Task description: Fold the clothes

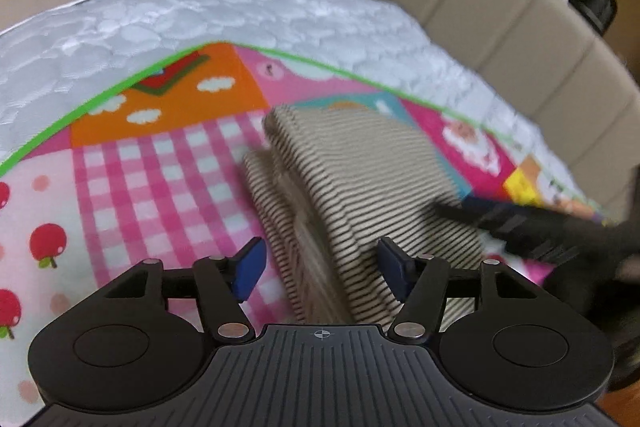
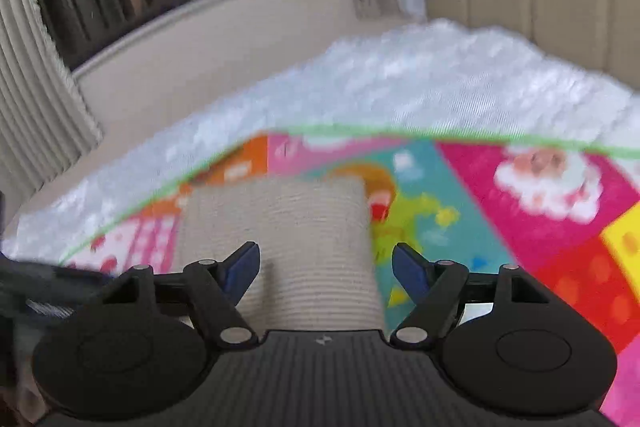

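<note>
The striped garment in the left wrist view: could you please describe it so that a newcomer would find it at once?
Start from the bed with its white textured blanket, and find the colourful patchwork mat on top. On the mat lies the folded striped garment, beige with thin dark stripes. It is the only muted, striped thing among the mat's bright pink, orange and teal patches.

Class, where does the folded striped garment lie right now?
In both wrist views the folded striped garment lies on the colourful patchwork mat, ahead of both open grippers.
</note>
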